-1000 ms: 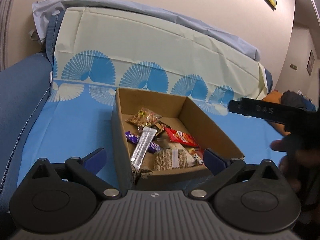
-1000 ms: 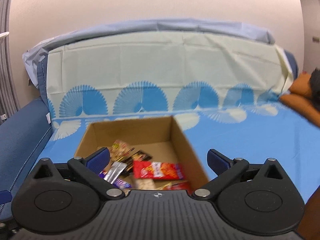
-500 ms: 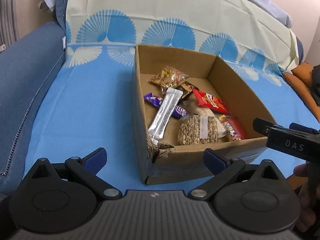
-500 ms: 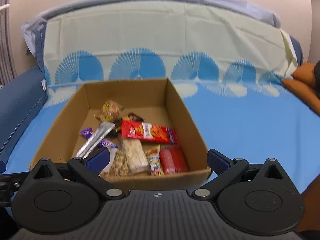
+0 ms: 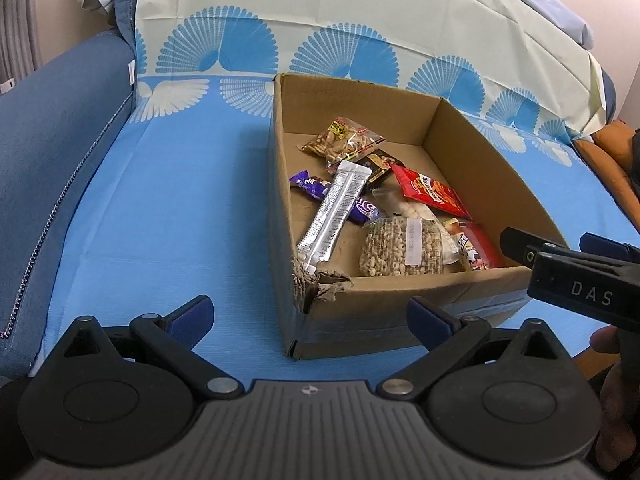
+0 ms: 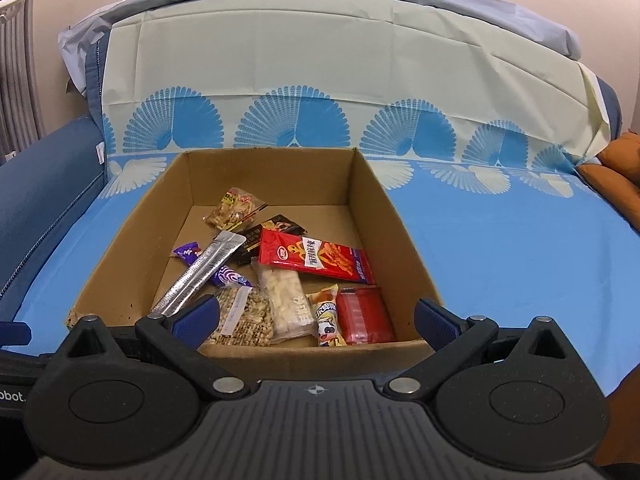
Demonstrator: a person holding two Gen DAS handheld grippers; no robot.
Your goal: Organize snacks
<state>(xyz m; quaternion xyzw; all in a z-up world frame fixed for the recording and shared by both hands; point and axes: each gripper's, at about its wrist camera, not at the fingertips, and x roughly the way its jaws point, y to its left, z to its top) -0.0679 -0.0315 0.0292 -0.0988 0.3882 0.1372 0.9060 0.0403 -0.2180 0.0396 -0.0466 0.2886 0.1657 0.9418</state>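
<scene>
Both grippers now tilt lower over the box [image 6: 404,236], blue sheet [image 5: 160,208] bare alongside.

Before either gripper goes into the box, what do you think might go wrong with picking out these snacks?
The silver bar lies across the purple candy, so pulling the candy first may drag the bar along. The snacks at the near wall, such as the red packet, sit tightly side by side, so the open right gripper may pinch two at once. The cardboard box has a torn near corner that could snag the open left gripper.

Home living room: covered sofa [image 6: 280,80]
</scene>
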